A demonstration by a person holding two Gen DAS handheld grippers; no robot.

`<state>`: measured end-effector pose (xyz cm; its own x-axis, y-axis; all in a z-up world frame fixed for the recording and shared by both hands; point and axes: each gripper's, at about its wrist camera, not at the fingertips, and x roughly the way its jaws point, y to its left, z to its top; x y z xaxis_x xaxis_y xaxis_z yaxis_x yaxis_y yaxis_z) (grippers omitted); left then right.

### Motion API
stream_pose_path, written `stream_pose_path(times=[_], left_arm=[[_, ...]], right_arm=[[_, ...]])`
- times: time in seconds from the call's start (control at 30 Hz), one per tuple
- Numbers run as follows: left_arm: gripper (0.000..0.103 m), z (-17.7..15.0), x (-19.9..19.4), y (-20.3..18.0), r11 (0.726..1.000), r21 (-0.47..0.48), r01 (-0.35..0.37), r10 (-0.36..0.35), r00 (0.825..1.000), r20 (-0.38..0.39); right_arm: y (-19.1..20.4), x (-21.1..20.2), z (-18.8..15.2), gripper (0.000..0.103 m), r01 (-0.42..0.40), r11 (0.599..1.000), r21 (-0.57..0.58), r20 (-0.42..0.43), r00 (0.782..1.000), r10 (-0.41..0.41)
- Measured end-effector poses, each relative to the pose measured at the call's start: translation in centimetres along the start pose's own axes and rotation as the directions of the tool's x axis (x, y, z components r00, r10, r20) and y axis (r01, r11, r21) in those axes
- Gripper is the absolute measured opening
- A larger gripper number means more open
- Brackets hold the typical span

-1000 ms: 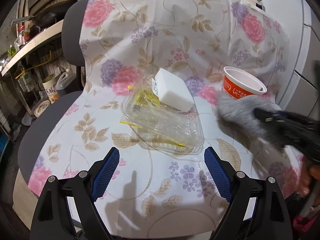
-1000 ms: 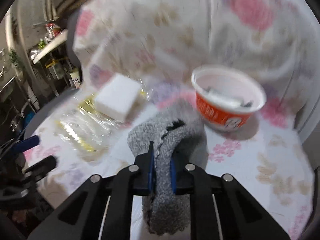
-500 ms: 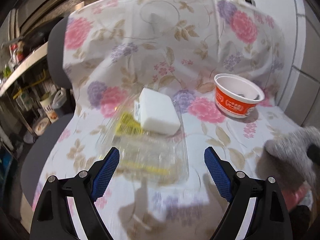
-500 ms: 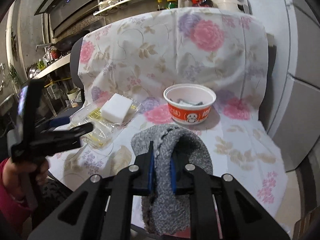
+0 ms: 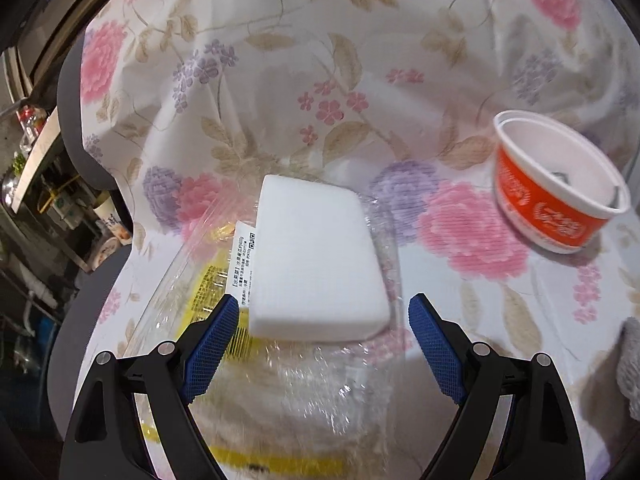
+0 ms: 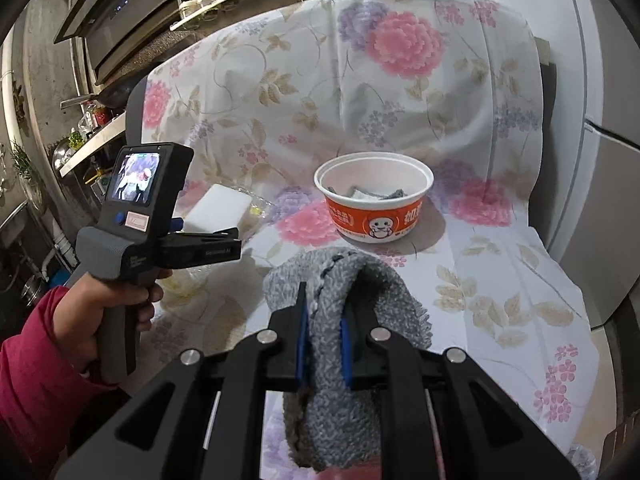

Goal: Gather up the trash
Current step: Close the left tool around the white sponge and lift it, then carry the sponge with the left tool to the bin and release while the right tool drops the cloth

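- Your left gripper (image 5: 323,316) fingers stand apart, grasping nothing; your right gripper (image 6: 323,344) clamps the grey cloth (image 6: 340,320).
- The orange cup (image 6: 374,210), far right, contains crumpled scraps.
- The white block (image 5: 316,258) lies on the clear tray (image 5: 320,392).

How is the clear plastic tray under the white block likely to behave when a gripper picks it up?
The clear plastic tray looks thin and crinkled, so it will probably flex. The white block lies loose on it and may slide off. Its glossy film may slip.
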<state>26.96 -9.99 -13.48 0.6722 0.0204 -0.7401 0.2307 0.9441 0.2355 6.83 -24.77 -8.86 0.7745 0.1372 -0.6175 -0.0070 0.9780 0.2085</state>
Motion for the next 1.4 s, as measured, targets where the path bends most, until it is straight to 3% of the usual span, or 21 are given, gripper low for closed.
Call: stream_pose_path(times=[0.07,0.17,0.3,0.4,0.53,0.73,1.0,1.27,1.4], left_arm=[[0.086,0.1,0.6,0.2,1.000,-0.011,-0.012,0.012,1.000,-0.008],[0.069,0.1,0.7,0.7,1.000,-0.027,-0.014,0.014,1.000,-0.012],[0.060,0.3,-0.7,2.5,0.992,-0.092,0.080,-0.076,0.996,0.052],[0.059,0.2,-3.8,3.8,0.979,-0.124,0.163,-0.148,0.981,0.123],[0.059,-2.0,-9.6,3.8,0.952,-0.088,0.294,-0.273,0.942,0.194],[0.061,-7.4,-15.2,1.4,0.909,-0.046,0.413,-0.398,0.897,0.191],[0.062,-11.9,-19.6,-0.3,0.887,-0.026,0.462,-0.446,0.868,0.217],[0.063,-13.4,-21.1,-0.9,0.866,0.006,0.500,-0.491,0.850,0.191],[0.063,-13.3,-22.2,-2.3,0.851,0.046,0.524,-0.521,0.828,0.207]], right_arm=[[-0.2,0.3,0.0,0.013,-0.001,1.000,0.006,-0.006,1.000,0.001],[-0.3,0.4,-0.1,0.013,-0.001,1.000,0.010,-0.007,1.000,0.001],[-0.1,0.1,0.0,0.013,0.008,1.000,0.003,0.003,1.000,-0.008],[0.2,-0.7,0.0,0.013,0.011,1.000,-0.003,0.011,1.000,-0.011],[0.4,-2.8,0.1,0.013,0.020,1.000,-0.004,0.044,0.999,-0.020],[0.1,-5.8,-1.1,0.013,0.065,0.998,0.014,0.064,0.996,-0.066],[-0.6,-9.0,-3.7,0.013,0.110,0.992,0.065,0.064,0.991,-0.114],[-0.2,-11.4,-4.0,0.013,0.135,0.989,0.059,0.099,0.985,-0.140],[-1.1,-13.6,-4.4,0.013,0.161,0.985,0.066,0.130,0.977,-0.169]])
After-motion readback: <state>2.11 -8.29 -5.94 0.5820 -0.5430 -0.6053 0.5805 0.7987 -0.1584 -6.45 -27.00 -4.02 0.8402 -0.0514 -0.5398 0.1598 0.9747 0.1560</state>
